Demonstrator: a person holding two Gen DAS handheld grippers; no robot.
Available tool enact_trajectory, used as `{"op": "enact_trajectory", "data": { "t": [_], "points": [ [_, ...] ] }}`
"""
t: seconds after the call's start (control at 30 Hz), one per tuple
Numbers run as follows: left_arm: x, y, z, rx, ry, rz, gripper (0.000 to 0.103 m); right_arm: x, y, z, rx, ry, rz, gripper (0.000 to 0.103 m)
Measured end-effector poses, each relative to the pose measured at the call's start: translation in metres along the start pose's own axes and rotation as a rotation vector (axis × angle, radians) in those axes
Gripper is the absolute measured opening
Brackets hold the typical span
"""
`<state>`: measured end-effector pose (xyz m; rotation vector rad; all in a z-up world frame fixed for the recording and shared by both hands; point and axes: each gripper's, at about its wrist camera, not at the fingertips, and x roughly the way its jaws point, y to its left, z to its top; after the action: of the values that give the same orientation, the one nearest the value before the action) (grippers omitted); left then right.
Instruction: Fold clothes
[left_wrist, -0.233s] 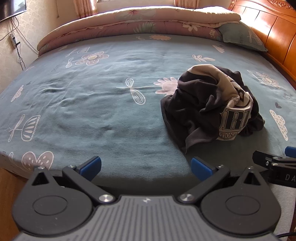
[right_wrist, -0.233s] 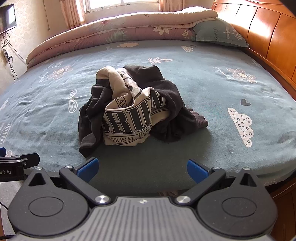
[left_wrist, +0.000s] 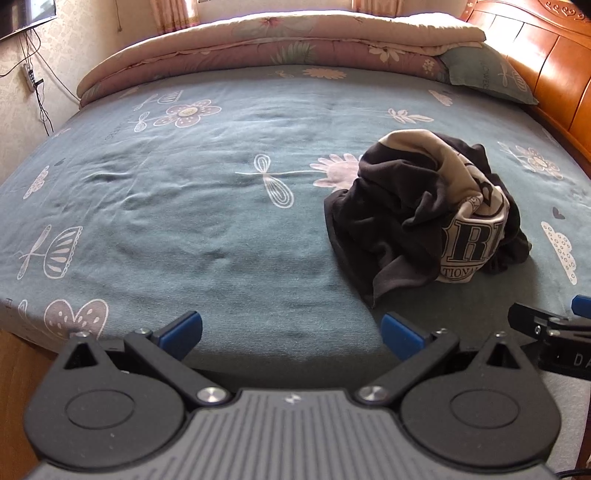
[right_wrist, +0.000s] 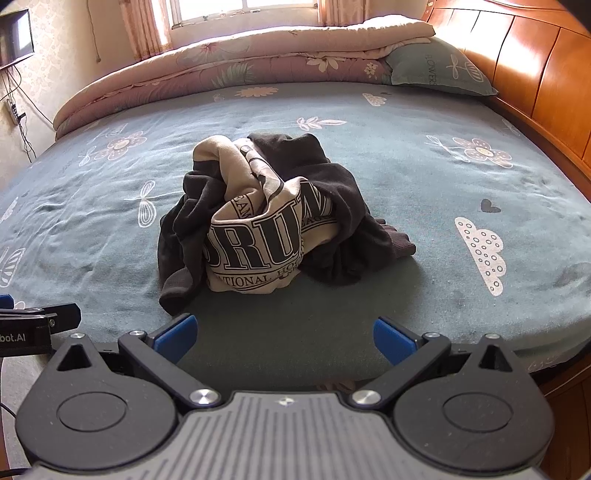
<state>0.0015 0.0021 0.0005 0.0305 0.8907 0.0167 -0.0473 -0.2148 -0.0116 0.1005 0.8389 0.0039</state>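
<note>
A crumpled dark brown and cream sweatshirt (right_wrist: 273, 218) with large printed letters lies in a heap on the grey-green bedsheet (right_wrist: 424, 177). In the left wrist view the same sweatshirt (left_wrist: 424, 210) sits right of centre. My left gripper (left_wrist: 291, 332) is open over the near edge of the bed, left of the heap, with nothing between its blue pads. My right gripper (right_wrist: 282, 334) is open too, just short of the heap's near side and apart from it. Each view shows the other gripper's black body at its edge.
A folded pink floral quilt (right_wrist: 229, 62) and a green pillow (right_wrist: 439, 70) lie along the far side of the bed. A wooden headboard (right_wrist: 535, 74) runs down the right. On the left wall hang cables (left_wrist: 37, 92) and a screen (right_wrist: 14, 37).
</note>
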Motion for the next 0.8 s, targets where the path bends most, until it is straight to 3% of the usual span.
{"op": "enact_trajectory", "data": {
  "t": [0.4, 0.5, 0.8],
  "points": [
    [0.0, -0.001, 0.002, 0.002, 0.008, 0.006, 0.103, 0.001, 0.0, 0.012, 0.01, -0.001, -0.003, 0.103],
    [-0.001, -0.002, 0.001, 0.006, 0.004, 0.011, 0.103, -0.004, 0.001, -0.003, 0.004, -0.018, 0.002, 0.103],
    [-0.001, -0.003, 0.001, 0.004, 0.004, 0.003, 0.103, 0.0, -0.001, 0.002, 0.005, -0.012, 0.001, 0.103]
  ]
}}
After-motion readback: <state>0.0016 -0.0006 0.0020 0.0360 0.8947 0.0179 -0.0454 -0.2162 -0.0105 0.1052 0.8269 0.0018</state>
